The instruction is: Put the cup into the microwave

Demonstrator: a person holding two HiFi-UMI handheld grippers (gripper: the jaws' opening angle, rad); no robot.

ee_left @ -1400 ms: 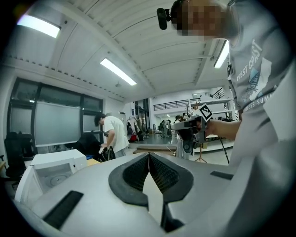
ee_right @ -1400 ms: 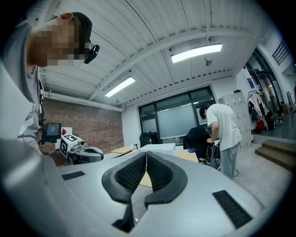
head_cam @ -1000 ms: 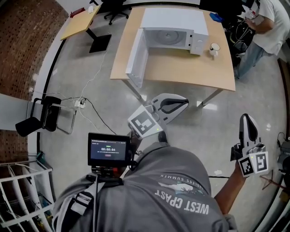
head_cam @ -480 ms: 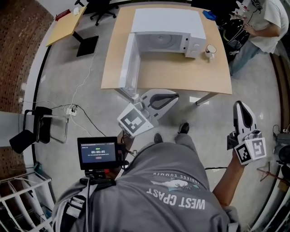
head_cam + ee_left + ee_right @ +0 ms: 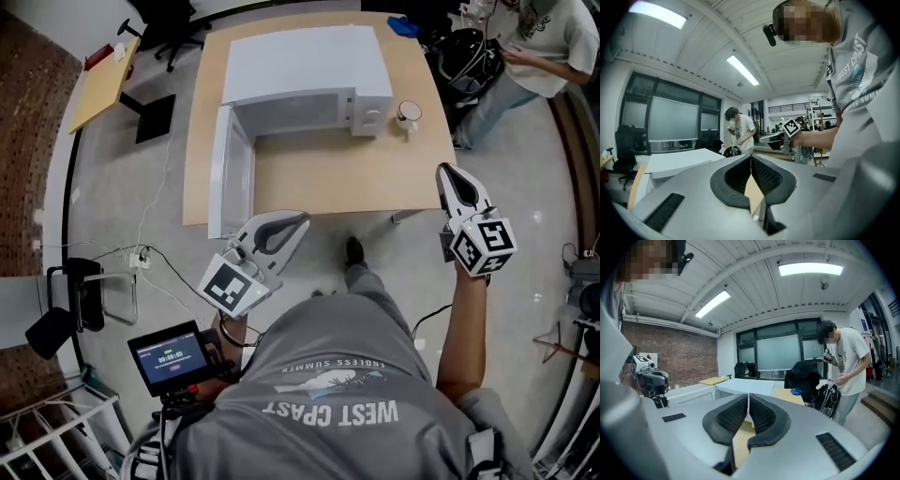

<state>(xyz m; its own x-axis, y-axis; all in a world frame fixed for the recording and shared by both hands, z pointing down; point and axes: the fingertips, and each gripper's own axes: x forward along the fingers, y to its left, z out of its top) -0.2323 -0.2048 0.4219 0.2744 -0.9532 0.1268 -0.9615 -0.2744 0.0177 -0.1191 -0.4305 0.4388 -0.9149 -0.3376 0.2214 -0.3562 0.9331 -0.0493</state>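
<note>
In the head view a white cup (image 5: 408, 114) stands on the wooden table (image 5: 319, 187), just right of the white microwave (image 5: 305, 66). The microwave's door (image 5: 228, 173) hangs open to the left and its cavity looks bare. My left gripper (image 5: 302, 218) is shut and empty at the table's front edge, below the open cavity. My right gripper (image 5: 442, 170) is also shut and empty, at the table's front right corner, short of the cup. In the left gripper view the jaws (image 5: 751, 157) meet; in the right gripper view they (image 5: 748, 396) meet too, with the microwave (image 5: 745, 386) beyond.
A person (image 5: 548, 47) stands at the table's far right beside a black bag (image 5: 469, 56). A blue item (image 5: 403, 26) lies at the table's back. A chair (image 5: 70, 300) and floor cables (image 5: 159, 253) sit left; a small screen (image 5: 173, 354) hangs from my rig.
I have walked up to the table, so it sits lower and nearer in the head view. Both grippers moved forward to its front edge, the right one farther. Both stayed shut.
</note>
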